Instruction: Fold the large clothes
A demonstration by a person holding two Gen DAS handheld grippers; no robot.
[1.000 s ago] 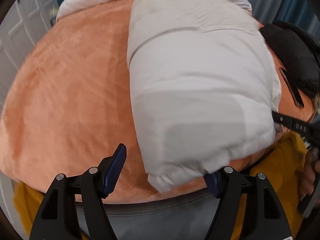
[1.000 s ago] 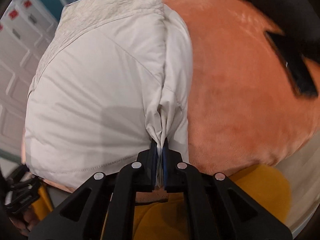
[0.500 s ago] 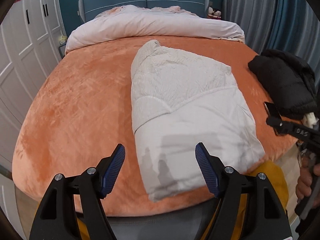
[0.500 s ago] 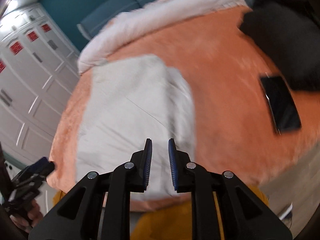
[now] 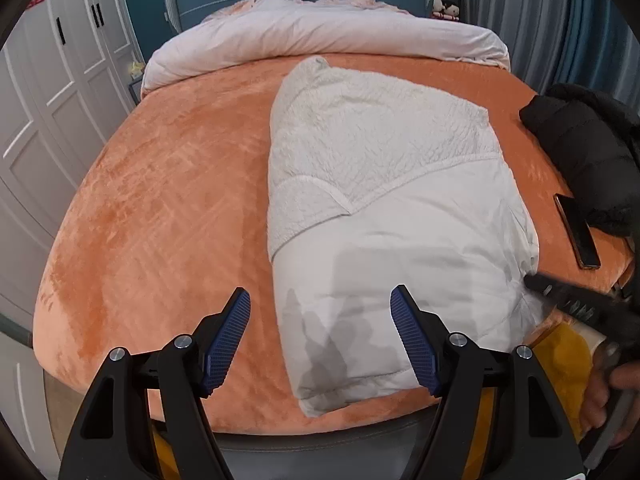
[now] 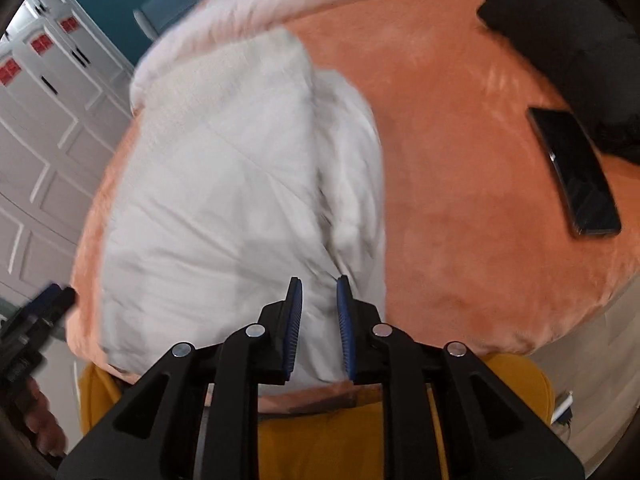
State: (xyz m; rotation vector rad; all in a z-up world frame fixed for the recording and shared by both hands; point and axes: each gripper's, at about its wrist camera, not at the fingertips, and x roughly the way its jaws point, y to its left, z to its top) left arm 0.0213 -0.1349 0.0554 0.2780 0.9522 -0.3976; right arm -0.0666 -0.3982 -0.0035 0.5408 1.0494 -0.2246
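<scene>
A large white padded coat (image 5: 392, 208) lies folded lengthwise on the orange bedspread (image 5: 168, 200), fleecy lining showing at its far end. It also shows in the right wrist view (image 6: 224, 200). My left gripper (image 5: 320, 320) is open wide and empty, held back above the coat's near left corner. My right gripper (image 6: 318, 308) is open by a narrow gap and empty, just above the coat's near right edge; it shows blurred at the right in the left wrist view (image 5: 568, 300).
A black jacket (image 5: 588, 148) and a dark phone (image 5: 578, 236) lie on the bed's right side. A rolled white duvet (image 5: 320, 36) lies by the blue headboard. White wardrobes (image 5: 44, 92) stand on the left. The phone also shows in the right wrist view (image 6: 576, 176).
My right gripper let go of the coat's edge and opened. Both grippers drew back from the coat; the right one has since come closer to its right edge.
</scene>
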